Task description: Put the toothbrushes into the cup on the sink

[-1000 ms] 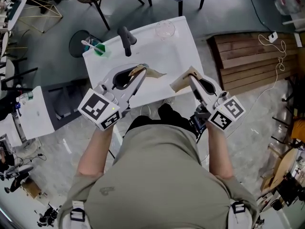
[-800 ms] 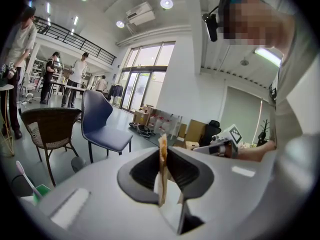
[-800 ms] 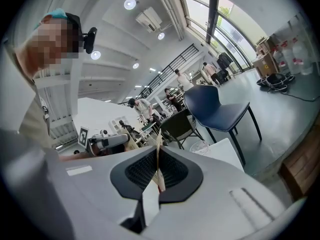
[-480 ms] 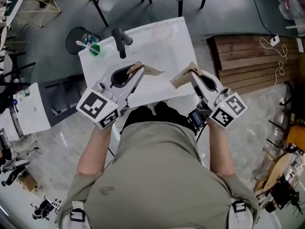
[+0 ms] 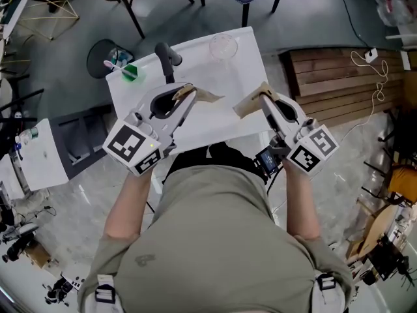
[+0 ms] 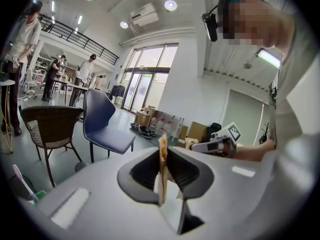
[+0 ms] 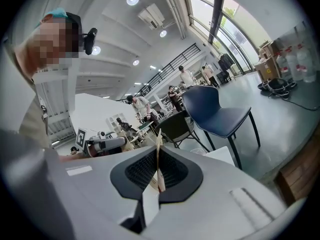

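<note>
— Both grippers: how are the jaws found?
— The left gripper (image 5: 205, 97) is seen with its tan jaws pressed together and nothing between them. The same is seen at the right gripper (image 5: 251, 106). Both are held at mid-frame over the near half of the white sink (image 5: 225, 77), apart from each other.
— Where is the toothbrush seen?
— A toothbrush (image 5: 112, 64) is seen tilted in a green cup (image 5: 131, 72) at the sink's upper-left corner, left of the black faucet (image 5: 167, 56). A clear cup (image 5: 223, 44) is seen at the sink's top edge, well apart from both grippers.
</note>
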`<control>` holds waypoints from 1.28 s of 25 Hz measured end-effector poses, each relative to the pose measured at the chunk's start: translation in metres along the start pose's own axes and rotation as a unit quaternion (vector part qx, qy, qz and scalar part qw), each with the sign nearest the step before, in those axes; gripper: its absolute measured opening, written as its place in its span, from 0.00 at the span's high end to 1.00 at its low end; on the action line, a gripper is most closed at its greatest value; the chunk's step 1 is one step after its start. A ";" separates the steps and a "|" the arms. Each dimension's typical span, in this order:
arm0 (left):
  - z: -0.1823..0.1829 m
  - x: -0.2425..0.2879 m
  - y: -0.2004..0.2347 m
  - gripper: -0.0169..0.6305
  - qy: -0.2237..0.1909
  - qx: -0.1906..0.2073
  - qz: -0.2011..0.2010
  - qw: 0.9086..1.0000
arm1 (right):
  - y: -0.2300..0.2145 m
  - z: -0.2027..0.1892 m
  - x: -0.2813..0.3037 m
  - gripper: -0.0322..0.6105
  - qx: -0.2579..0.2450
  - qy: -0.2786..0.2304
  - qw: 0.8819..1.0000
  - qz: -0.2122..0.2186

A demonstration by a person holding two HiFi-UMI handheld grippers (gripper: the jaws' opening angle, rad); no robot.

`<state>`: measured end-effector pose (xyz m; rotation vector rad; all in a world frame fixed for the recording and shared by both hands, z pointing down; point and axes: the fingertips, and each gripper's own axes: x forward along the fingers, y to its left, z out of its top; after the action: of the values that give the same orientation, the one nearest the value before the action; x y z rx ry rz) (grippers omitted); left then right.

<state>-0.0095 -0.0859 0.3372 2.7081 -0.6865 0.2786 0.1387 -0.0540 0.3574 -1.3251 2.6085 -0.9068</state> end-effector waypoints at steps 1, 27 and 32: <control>0.002 0.000 0.002 0.90 0.000 0.002 -0.004 1.000 | 0.000 0.002 0.002 0.93 -0.002 -0.003 1.000 -0.005; 0.009 -0.006 0.041 0.90 0.011 -0.004 -0.024 1.000 | -0.058 0.054 0.072 0.93 -0.006 -0.051 0.996 -0.066; 0.010 -0.011 0.047 0.90 0.014 -0.004 -0.018 1.000 | -0.066 0.062 0.090 0.93 -0.008 -0.056 0.996 -0.068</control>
<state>-0.0413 -0.1235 0.3375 2.7010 -0.6287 0.3051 0.1497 -0.1815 0.3592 -1.5271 2.4722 -0.8045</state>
